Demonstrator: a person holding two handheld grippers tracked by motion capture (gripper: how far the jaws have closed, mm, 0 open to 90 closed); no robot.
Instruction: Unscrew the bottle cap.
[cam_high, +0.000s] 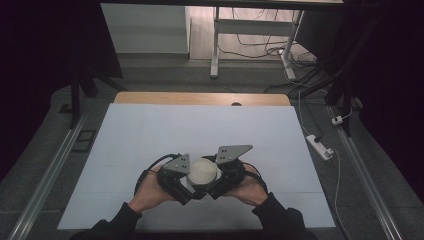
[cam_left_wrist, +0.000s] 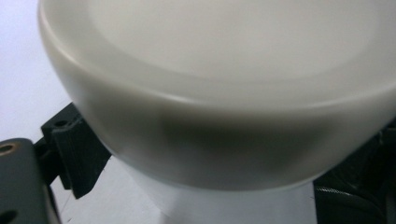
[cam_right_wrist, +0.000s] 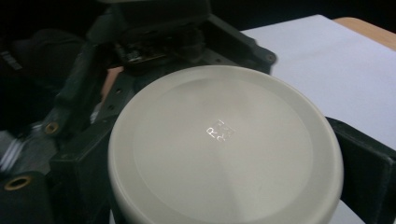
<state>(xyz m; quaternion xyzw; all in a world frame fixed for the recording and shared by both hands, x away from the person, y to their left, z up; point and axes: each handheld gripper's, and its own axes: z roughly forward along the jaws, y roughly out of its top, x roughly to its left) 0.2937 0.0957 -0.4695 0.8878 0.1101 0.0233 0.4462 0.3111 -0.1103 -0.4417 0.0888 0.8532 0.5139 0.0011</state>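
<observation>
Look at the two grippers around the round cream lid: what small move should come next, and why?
Probably a slight twist of the right gripper while the left gripper braces. The cream lid sits between the right gripper's black jaws, one on each side of its rim, and a white body shows beneath it in the left gripper view, so unscrewing looks likely.

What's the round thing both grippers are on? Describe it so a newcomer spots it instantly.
On the white sheet over the wooden table, look near its front edge, where the person's two hands meet. Between the left gripper and right gripper sits a cream round lid, the one pale disc among black jaws.
</observation>
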